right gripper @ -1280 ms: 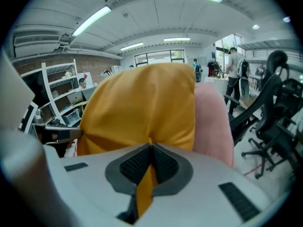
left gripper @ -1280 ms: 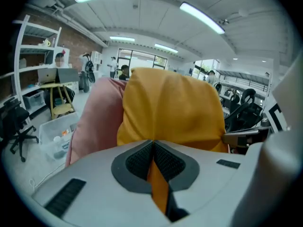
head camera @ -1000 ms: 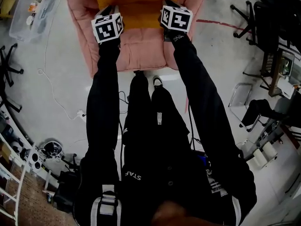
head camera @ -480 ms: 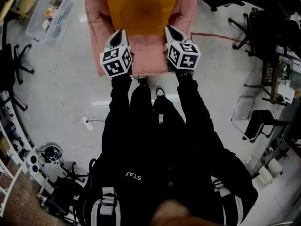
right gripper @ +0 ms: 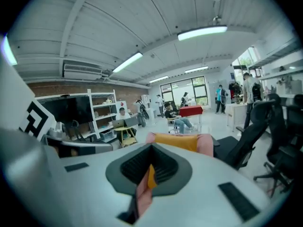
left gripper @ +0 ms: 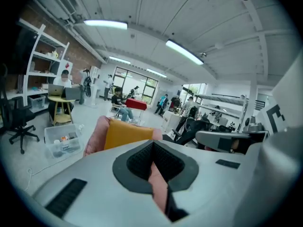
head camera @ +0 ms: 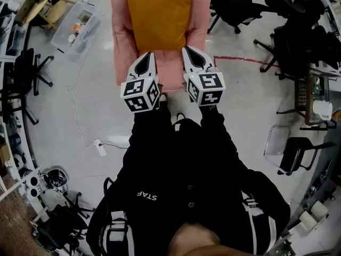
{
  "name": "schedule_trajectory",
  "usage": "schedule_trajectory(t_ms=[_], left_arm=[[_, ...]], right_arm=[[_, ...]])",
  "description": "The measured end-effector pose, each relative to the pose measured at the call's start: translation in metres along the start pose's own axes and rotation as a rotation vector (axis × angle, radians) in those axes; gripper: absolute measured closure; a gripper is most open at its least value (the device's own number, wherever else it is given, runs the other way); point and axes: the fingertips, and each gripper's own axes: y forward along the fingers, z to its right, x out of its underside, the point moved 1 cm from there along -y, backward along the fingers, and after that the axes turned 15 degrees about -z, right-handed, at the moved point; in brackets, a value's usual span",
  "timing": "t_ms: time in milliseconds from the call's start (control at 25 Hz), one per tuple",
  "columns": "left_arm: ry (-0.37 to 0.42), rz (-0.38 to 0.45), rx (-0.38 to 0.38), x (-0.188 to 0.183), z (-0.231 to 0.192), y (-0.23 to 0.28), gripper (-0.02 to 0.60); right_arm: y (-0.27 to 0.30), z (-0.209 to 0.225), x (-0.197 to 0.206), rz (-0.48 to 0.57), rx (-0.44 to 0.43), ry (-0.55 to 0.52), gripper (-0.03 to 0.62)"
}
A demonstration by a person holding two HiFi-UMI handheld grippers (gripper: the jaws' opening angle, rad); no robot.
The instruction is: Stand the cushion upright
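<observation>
An orange cushion (head camera: 159, 17) stands upright against the back of a pink armchair (head camera: 120, 47). Both grippers hover side by side over the front of the seat, apart from the cushion. The left gripper (head camera: 146, 58) is shut with nothing in it. The right gripper (head camera: 191, 53) is closing its last bit, also with nothing between its jaws. In the left gripper view the cushion (left gripper: 125, 134) and chair show beyond the shut left gripper (left gripper: 152, 145). In the right gripper view the cushion (right gripper: 176, 141) lies ahead of the right gripper (right gripper: 152, 148). Pink and orange show through the slits between the jaws.
A clear plastic box (head camera: 80, 28) sits on the floor left of the chair, with a wooden stool (head camera: 40, 4) beyond it. Black office chairs (head camera: 234, 4) stand at the right. A white cable and power strip (head camera: 100, 145) lie on the floor at the left.
Both grippers have drawn back from the cushion's lower corners toward the person and risen. The whole cushion now shows, upright against the chair back.
</observation>
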Motion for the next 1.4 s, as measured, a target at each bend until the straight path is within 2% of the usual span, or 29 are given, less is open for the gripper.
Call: schedule_trajectory(t_ms=[200, 360, 720, 1000, 1160, 1400], left_arm=[[0.053, 0.079, -0.013, -0.007, 0.047, -0.056, 0.581], [0.077, 0.136, -0.016, -0.01, 0.076, -0.084, 0.581], [0.142, 0.262, -0.064, -0.033, 0.116, -0.148, 0.581], [0.136, 0.27, -0.082, -0.029, 0.121, -0.162, 0.581], [0.159, 0.269, -0.106, -0.022, 0.124, -0.164, 0.581], [0.155, 0.258, -0.091, -0.017, 0.135, -0.16, 0.581]], right_arm=[[-0.066, -0.02, -0.019, 0.1, -0.016, -0.049, 0.58], [-0.101, -0.03, -0.019, 0.143, -0.041, -0.079, 0.58], [-0.16, -0.044, -0.037, 0.249, -0.072, -0.112, 0.58], [-0.176, -0.053, -0.039, 0.269, -0.077, -0.137, 0.582], [-0.181, -0.055, -0.033, 0.269, -0.081, -0.135, 0.58], [-0.188, -0.047, -0.027, 0.265, -0.077, -0.131, 0.582]])
